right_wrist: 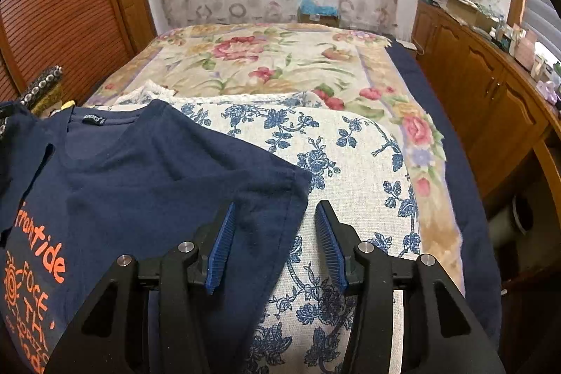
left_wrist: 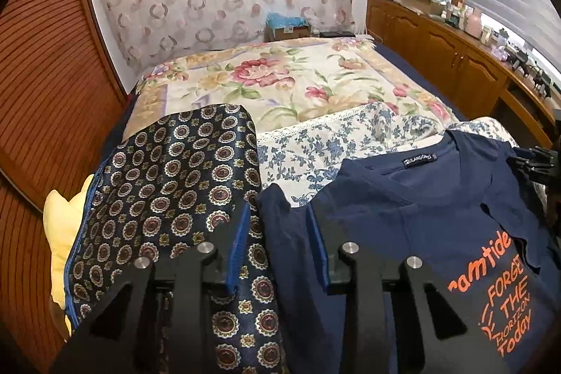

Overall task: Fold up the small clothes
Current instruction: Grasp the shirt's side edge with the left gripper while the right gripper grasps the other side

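A navy T-shirt (left_wrist: 413, 219) with orange lettering lies face up on a blue-flowered white cloth (left_wrist: 315, 149) on the bed. My left gripper (left_wrist: 280, 219) is open, its jaws astride the shirt's left sleeve edge, next to a dark patterned silk garment (left_wrist: 168, 184). In the right wrist view the same T-shirt (right_wrist: 147, 177) lies to the left. My right gripper (right_wrist: 275, 219) is open at the right sleeve's hem, one finger over the sleeve, the other over the flowered cloth (right_wrist: 350, 163).
The bed carries a floral bedspread (left_wrist: 280, 76). A yellow cloth (left_wrist: 63, 226) lies under the patterned garment. A wooden sideboard (right_wrist: 484, 86) with clutter runs along the right. A slatted wooden door (left_wrist: 45, 86) stands on the left.
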The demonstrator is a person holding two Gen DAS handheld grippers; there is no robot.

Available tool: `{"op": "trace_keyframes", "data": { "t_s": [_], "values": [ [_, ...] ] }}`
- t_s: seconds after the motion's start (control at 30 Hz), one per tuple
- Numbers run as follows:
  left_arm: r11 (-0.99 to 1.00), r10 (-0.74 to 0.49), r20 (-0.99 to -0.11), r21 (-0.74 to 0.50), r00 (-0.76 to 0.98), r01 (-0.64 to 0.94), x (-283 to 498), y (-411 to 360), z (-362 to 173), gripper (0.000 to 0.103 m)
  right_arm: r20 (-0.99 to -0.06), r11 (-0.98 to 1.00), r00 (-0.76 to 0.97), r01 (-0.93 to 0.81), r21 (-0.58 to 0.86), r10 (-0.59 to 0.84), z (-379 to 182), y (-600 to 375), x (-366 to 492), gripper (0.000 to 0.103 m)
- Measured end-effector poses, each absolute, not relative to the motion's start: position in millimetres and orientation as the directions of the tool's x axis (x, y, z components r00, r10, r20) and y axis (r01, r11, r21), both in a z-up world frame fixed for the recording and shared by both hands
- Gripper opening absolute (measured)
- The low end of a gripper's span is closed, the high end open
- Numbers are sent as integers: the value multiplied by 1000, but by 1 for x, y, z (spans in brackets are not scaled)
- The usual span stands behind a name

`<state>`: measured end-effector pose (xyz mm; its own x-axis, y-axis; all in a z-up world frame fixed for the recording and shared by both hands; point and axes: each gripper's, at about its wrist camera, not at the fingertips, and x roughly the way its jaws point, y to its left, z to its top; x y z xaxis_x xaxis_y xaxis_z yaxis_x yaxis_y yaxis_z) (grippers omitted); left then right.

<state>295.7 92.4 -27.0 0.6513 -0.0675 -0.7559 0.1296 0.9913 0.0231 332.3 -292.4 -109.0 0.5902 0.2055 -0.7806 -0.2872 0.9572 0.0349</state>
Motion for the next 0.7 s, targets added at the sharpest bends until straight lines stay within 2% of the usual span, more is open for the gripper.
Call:
{"op": "trace_keyframes", "data": {
  "t_s": [0.13, 0.23, 0.5, 0.53, 0.57, 0.7],
  "values": [
    [989, -79, -763, 19, 641, 144, 300, 87, -29, 32, -780, 957, 589, -286, 40, 209, -109, -291, 333, 49],
    [983, -103, -763, 20, 638, 183, 301, 78, -29, 22, -780, 957, 589, -286, 41, 209, -109, -292, 333, 49],
    [987, -45, -775, 64, 630, 149, 303, 82, -34, 21, -780, 957, 588, -287, 46, 214, -110, -293, 332, 50],
    [986, -59, -775, 54, 629, 159, 302, 82, -35, 7, -780, 957, 588, -287, 47, 215, -110, -293, 332, 50],
    [986, -69, -774, 45, 629, 163, 300, 81, -36, 1, -780, 957, 588, -287, 46, 214, -110, -293, 332, 50],
    [985, -111, -749, 6, 653, 174, 286, 76, -30, 0, -780, 956, 587, -289, 46, 216, -110, -293, 333, 50]
  ]
}}
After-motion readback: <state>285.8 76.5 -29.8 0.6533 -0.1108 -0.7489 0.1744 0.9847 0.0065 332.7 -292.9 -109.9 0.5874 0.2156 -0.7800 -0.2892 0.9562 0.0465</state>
